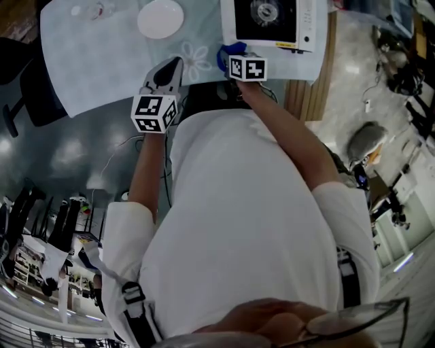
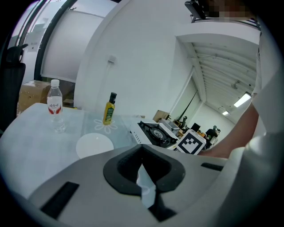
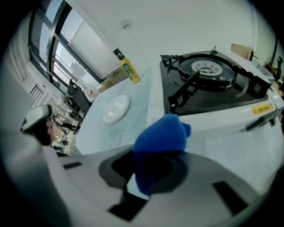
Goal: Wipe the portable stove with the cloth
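My right gripper [image 1: 230, 60] has its jaws pinched on the blue cloth [image 3: 162, 137], which bunches up out of them and hangs above the pale tablecloth [image 1: 102, 68], just short of the portable stove [image 3: 208, 84]. In the head view the stove [image 1: 307, 24] lies at about one o'clock from that gripper, near but not touching. My left gripper [image 1: 175, 64] sits at nine o'clock of the right one, over the table's near edge, jaws pressed together with nothing between them [image 2: 144, 188]. A white plate [image 1: 160, 18] lies at twelve o'clock from it. Seen from the left gripper, a yellow oil bottle [image 2: 108, 109] and a water bottle [image 2: 54, 106] stand upright beyond the plate.
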A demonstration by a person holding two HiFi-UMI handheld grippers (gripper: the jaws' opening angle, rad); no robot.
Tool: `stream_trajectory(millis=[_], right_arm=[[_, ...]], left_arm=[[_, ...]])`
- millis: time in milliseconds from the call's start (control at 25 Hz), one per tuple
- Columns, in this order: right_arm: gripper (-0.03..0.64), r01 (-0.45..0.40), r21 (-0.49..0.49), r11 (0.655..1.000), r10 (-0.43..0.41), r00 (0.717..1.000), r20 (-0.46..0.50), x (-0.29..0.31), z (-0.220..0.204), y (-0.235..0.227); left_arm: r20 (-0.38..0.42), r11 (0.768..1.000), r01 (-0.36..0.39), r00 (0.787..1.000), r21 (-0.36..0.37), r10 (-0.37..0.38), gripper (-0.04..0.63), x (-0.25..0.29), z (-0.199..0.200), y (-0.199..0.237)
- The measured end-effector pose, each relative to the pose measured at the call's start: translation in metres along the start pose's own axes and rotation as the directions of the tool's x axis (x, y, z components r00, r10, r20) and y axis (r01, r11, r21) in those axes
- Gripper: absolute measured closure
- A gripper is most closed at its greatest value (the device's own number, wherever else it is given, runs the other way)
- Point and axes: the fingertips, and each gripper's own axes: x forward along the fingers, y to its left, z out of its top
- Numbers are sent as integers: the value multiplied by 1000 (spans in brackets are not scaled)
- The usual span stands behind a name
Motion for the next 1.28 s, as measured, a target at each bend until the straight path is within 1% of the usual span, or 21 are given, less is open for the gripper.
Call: stream_trajectory(millis=[160, 240, 440, 560, 680, 800, 880, 1040, 1200, 1280], right_arm=[[540, -61, -104, 993, 61, 998, -3, -4, 1, 24], [541, -75, -149, 986, 75, 997, -6, -8, 5, 32], [541, -110, -203, 973, 112, 994, -1, -23, 25, 43], [541, -113, -306, 945, 119, 993, 1, -31, 38, 45], [540, -126, -414, 902, 131, 991, -18, -41, 52, 45], [540, -156, -517, 841, 150, 987, -54, -43, 69, 47], [541, -170, -570, 804, 151, 985, -82, -43, 80, 47], [540, -190, -653, 734, 145, 982, -123, -42, 105, 46], [540, -215, -730, 649, 143, 977, -161, -39, 135, 48], [540, -223, -750, 623, 144, 975, -170, -34, 154, 49]], left_arm=[[23, 1000, -15, 1000, 1, 15, 563, -3, 5, 5], [28, 1000, -18, 999, 0, 18, 565, -3, 5, 7], [56, 1000, -21, 998, -11, 22, 563, -6, 7, 14], [69, 999, -41, 997, -26, 43, 565, -7, 11, 19], [75, 998, -53, 996, -42, 56, 563, -4, 15, 17], [76, 996, -71, 994, -62, 75, 565, 2, 17, 17], [78, 993, -87, 993, -77, 93, 564, 6, 18, 17], [88, 987, -117, 988, -109, 127, 565, 15, 21, 16], [105, 979, -140, 982, -149, 156, 564, 27, 22, 10], [115, 975, -146, 979, -166, 166, 564, 35, 23, 9]])
